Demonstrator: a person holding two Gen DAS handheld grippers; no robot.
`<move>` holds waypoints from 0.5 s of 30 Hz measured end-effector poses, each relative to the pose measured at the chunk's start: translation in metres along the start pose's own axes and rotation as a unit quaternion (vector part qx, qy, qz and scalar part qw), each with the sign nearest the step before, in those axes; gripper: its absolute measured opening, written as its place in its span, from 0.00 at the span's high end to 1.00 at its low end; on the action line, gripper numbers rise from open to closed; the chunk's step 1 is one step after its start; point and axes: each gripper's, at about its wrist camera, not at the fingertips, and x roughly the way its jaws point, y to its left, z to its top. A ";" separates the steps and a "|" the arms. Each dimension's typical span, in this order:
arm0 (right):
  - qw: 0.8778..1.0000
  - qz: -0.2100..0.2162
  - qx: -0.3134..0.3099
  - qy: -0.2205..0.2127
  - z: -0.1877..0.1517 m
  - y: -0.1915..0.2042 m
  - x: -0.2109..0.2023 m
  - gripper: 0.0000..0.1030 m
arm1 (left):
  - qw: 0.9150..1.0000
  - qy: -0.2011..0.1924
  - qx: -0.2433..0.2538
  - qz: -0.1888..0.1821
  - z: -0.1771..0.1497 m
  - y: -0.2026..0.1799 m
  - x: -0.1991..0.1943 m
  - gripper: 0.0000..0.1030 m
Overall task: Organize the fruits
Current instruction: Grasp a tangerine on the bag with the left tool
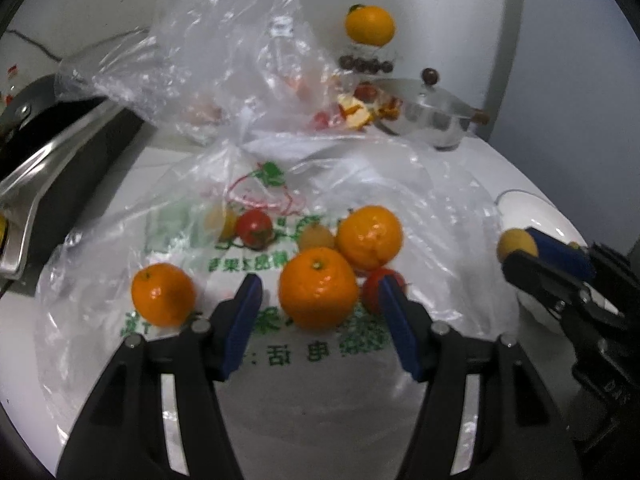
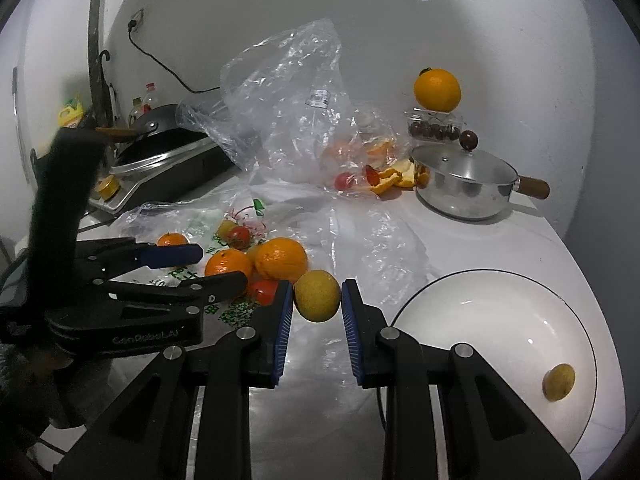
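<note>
Oranges, red tomatoes and small yellow fruits lie on a printed plastic bag on the white counter. My left gripper is open, its blue pads on either side of the nearest orange, without closing on it. My right gripper is shut on a yellow fruit and holds it above the counter, left of a white plate. One yellow fruit lies in that plate. The right gripper also shows in the left wrist view.
A crumpled clear bag with peels and tomatoes stands behind. A steel pot with lid is at the back right, an orange on a box of dark fruit behind it. A stove with a black pan is at left.
</note>
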 end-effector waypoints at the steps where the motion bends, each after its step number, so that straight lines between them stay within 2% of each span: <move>1: 1.000 0.000 0.001 0.001 0.000 -0.001 0.001 0.74 | 1.000 0.005 -0.001 0.001 0.001 0.001 0.002 0.40; 8: 1.000 0.010 0.005 0.000 -0.002 -0.004 0.002 0.74 | 1.000 0.012 0.001 0.015 0.004 0.002 0.009 0.41; 12: 1.000 0.012 0.007 0.001 -0.003 -0.005 0.003 0.74 | 1.000 0.011 0.009 0.005 0.004 0.000 0.009 0.56; 15: 1.000 0.011 0.006 0.000 -0.003 -0.006 0.003 0.74 | 1.000 0.010 0.010 0.001 0.004 -0.001 0.008 0.57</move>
